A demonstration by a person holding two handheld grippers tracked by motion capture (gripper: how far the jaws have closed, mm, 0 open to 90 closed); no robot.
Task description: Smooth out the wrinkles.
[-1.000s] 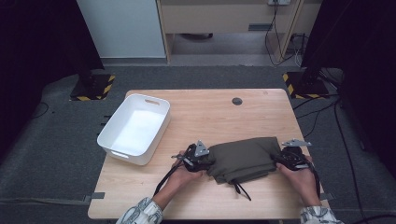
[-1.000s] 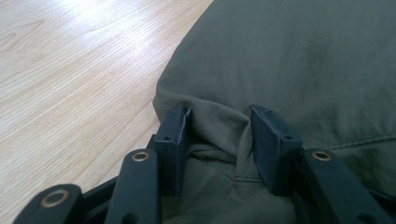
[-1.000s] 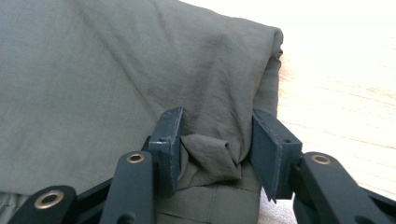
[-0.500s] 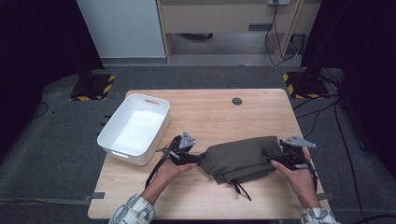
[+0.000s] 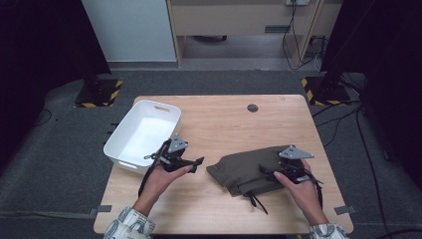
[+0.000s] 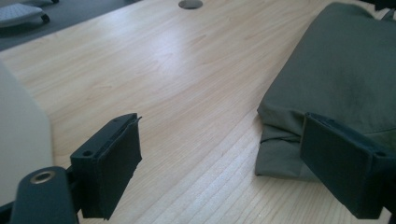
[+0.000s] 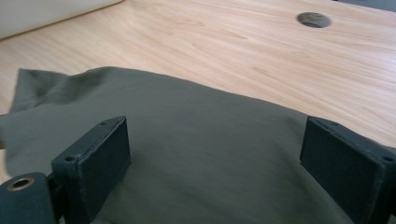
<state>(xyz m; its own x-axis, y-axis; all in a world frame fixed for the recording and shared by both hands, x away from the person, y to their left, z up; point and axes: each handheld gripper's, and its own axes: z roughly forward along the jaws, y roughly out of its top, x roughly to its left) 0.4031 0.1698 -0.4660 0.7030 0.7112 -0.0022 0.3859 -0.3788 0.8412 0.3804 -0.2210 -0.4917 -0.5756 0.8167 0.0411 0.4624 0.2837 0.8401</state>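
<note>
Hands first, at the near edge of the table (image 5: 219,124): my left hand (image 5: 161,179) and right hand (image 5: 301,191) each carry a gripper. My left gripper (image 5: 196,164) stands off the cloth, left of it and apart, over bare wood; its jaws have just been opening and now stand wide, with nothing between them. In the left gripper view the folded olive cloth (image 6: 345,79) lies just beyond the right-hand jaw, its near folded corner behind that jaw, and I cannot tell whether the pad grazes it. My right gripper (image 5: 266,172) sits over the right part of the cloth (image 5: 249,169); its jaws have also just been opening and are spread wide, and in the right gripper view the fabric (image 7: 205,140) runs under and between them without either pad pressing on it. The cloth lies flat on the near right part of the table, a dark cord (image 5: 256,201) trailing from its near edge. Farther off on the left, the white bin (image 5: 142,134) overhangs the table's left edge. Far beyond the cloth, a round dark grommet (image 5: 253,107) sits in the wood.
</note>
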